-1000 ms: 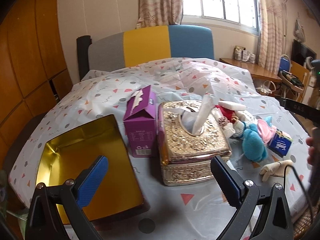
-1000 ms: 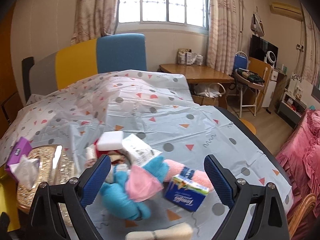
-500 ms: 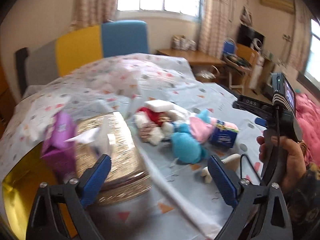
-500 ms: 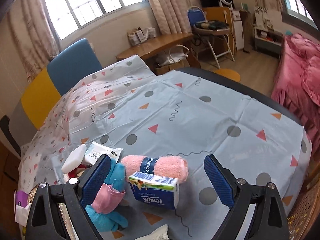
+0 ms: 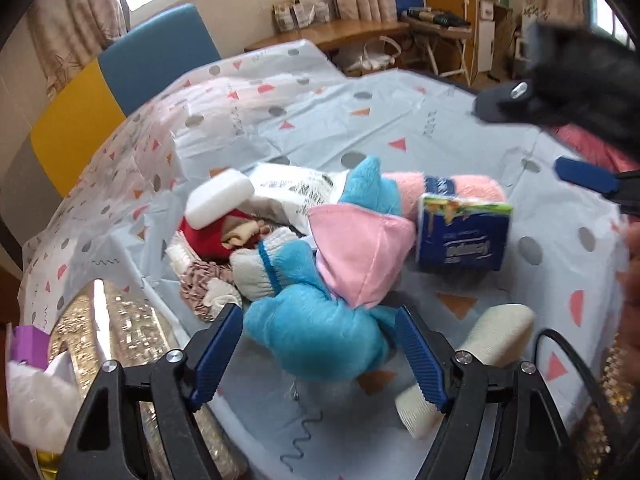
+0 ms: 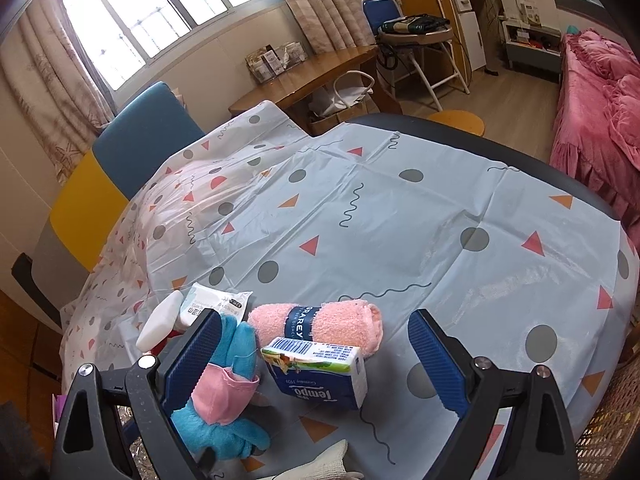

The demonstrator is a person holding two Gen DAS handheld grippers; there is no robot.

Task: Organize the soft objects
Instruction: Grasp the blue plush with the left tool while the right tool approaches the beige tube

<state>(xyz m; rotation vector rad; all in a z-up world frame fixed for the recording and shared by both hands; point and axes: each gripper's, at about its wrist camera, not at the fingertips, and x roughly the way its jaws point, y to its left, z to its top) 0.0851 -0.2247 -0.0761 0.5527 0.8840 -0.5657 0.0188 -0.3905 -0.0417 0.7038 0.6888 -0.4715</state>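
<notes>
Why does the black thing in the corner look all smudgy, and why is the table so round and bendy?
Left wrist view: the black right tool is close to the lens and blurred, while the blue plush toy stays sharp. Both views: the fisheye lens curves the table and darkens the corners. Right wrist view: the window is washed out bright.

Both wrist views look steeply down, sharing the blue plush toy [image 5: 320, 332] [image 6: 224, 432].
</notes>
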